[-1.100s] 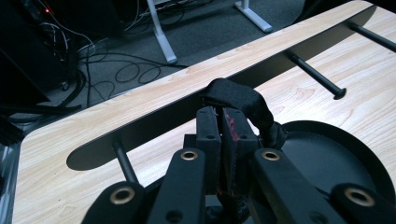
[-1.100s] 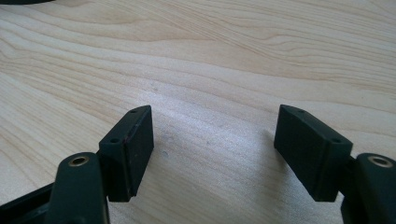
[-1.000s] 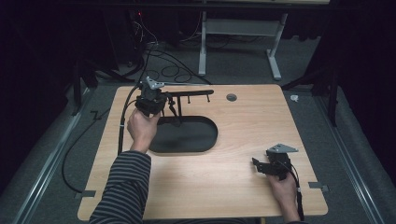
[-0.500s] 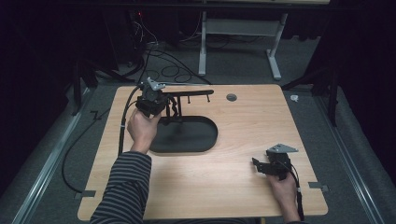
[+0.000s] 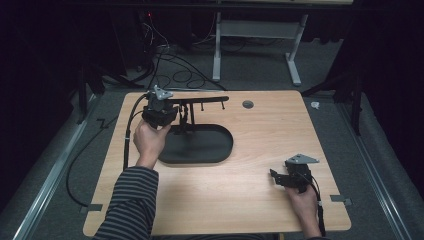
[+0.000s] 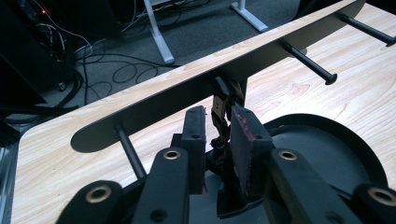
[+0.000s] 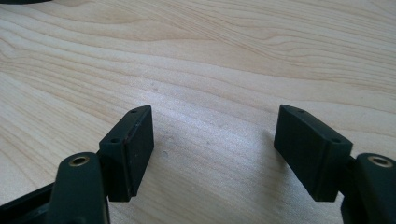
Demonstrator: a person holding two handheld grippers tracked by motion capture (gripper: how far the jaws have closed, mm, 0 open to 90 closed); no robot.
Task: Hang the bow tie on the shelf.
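Note:
A black stand sits at the table's back left, with an oval base, a thin upright post and a long top bar carrying pegs. My left gripper is held at the post under the bar. In the left gripper view the left gripper has its jaws narrowly apart with the post in the gap; I cannot tell if the pads press on it. My right gripper rests near the front right of the table, and the right gripper is open over bare wood with nothing between the pads.
The light wooden table has a round grey grommet near its back edge. Cables lie on the dark floor behind it, beside a white desk frame. The left gripper's cable trails off the table's left side.

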